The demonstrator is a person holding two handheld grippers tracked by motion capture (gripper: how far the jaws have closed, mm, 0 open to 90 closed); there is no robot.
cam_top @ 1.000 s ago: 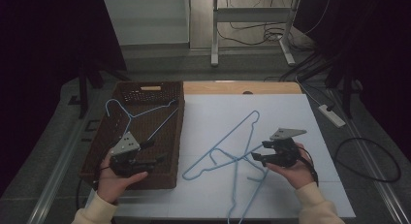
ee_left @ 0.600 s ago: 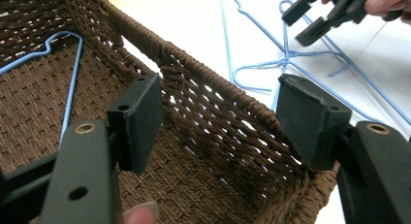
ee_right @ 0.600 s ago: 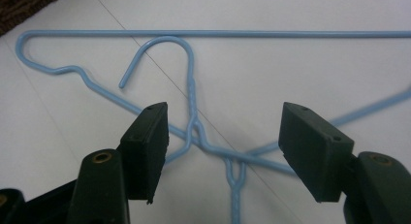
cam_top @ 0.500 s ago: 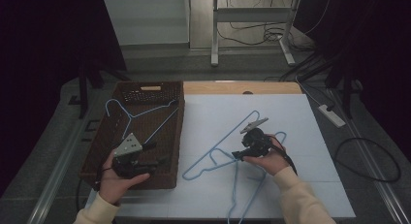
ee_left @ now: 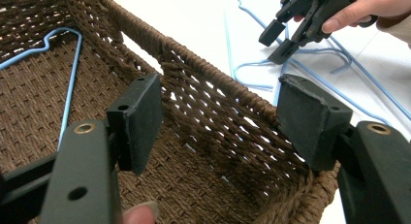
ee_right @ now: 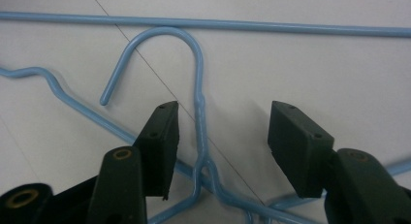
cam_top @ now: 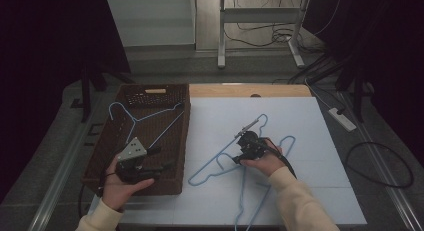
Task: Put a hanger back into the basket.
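Right gripper [ee_right: 220, 136] sits low over the blue wire hanger [ee_right: 199, 107] on the white table sheet [cam_top: 310, 126]; its jaws have just been closing in but stand spread either side of the twisted neck just below the hook, pads not touching yet. In the high view that hanger [cam_top: 222, 158] lies flat at about 5 o'clock from table centre, tangled with at least one more blue hanger [cam_top: 250, 201] crossing under it. Judgement: thin coated wire, light, springy rather than rigid, slick and narrow, so likely to pivot or slip in flat pads; the twisted neck is the best place to pinch, thickest and near the balance line, and the overlap may drag its neighbour along. Left gripper [ee_left: 218, 122] hangs spread and empty inside the brown wicker basket [cam_top: 177, 141] at 9 o'clock, where another blue hanger [cam_top: 145, 116] already rests. Beyond the table: dim room, grey floor, desk legs [cam_top: 220, 36], loose cables [cam_top: 380, 166], power strip [cam_top: 342, 118] at 3 o'clock.
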